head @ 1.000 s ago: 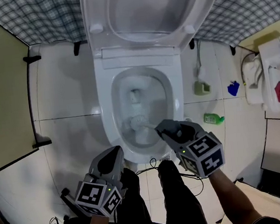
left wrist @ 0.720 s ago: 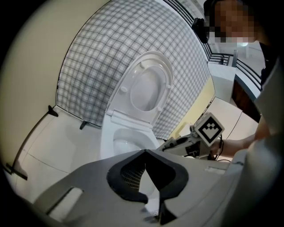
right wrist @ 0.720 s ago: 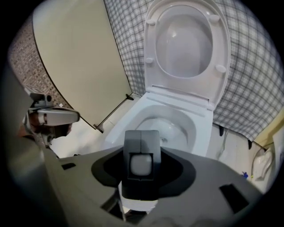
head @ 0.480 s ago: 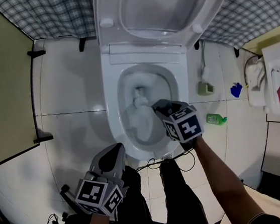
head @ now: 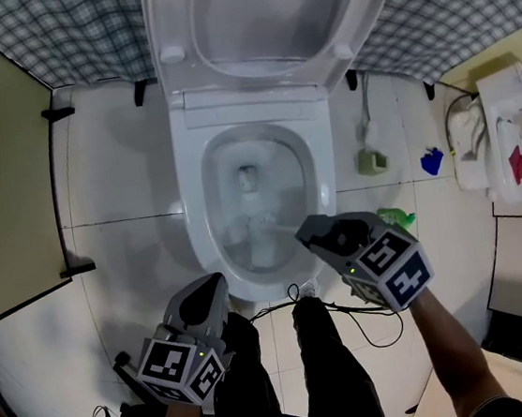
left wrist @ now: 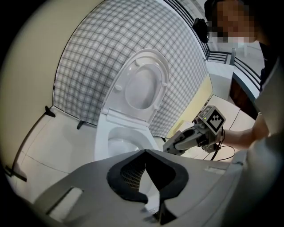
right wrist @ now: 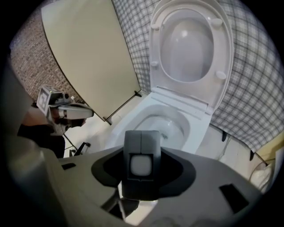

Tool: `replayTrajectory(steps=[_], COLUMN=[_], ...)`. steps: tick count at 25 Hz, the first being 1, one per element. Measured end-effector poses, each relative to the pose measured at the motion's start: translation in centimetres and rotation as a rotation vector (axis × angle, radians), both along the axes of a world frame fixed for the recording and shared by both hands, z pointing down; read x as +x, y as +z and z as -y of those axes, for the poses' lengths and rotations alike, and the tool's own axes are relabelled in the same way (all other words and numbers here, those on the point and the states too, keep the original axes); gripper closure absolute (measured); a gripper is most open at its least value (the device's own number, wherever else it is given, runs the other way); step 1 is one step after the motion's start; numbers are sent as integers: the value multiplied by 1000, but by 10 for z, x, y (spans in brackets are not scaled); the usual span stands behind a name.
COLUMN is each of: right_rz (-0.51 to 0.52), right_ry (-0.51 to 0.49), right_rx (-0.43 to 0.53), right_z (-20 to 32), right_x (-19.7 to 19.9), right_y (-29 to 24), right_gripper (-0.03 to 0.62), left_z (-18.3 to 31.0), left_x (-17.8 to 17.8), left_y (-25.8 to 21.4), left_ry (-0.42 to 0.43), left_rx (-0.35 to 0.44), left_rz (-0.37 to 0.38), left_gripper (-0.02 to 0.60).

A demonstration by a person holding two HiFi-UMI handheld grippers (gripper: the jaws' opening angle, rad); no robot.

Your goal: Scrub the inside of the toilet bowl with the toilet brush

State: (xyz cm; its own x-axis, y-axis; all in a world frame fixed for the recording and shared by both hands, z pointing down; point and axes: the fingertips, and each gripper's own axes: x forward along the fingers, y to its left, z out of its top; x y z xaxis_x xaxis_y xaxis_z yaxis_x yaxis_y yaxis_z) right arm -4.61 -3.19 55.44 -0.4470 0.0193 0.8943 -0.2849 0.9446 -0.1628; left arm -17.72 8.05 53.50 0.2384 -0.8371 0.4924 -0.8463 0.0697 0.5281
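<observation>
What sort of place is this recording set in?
Most likely a small bathroom or toilet stall: a white toilet with its seat raised, a white tiled floor, and a green bottle on it.

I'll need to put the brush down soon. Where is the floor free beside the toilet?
The floor tiles left of the toilet, between its base and the beige partition, lie bare. The right side is crowded: a grey-green object, a blue item and a green bottle, with a black cable lying in front.

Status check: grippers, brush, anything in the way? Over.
Left gripper shut, empty. Right gripper shut on brush, head down in bowl. Seat up, nothing blocking.
</observation>
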Motion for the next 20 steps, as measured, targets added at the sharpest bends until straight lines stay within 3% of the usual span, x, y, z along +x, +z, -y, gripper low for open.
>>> replayTrajectory(steps=[4,7,12,15,20], right_rz=[-82,-144,-204,-146,51], right_ry=[-39,-17,52,115,227], right_rx=[32,83,87,70,-10], right_z=[-5,10,28,37,43], right_x=[13,12,7,5,17], right_y=[18,47,99,100,51], right_gripper=[396,396,396,396,396], left_z=[5,8,5,5,11], left_x=[3,6,6,9,17], left_y=[1,-1,2,3,-3], left_ry=[10,9,4,7,12], left_rx=[-3,3,-2,-3,4], left_rz=[7,4,11,14,25], left_gripper=[594,594,594,594,594])
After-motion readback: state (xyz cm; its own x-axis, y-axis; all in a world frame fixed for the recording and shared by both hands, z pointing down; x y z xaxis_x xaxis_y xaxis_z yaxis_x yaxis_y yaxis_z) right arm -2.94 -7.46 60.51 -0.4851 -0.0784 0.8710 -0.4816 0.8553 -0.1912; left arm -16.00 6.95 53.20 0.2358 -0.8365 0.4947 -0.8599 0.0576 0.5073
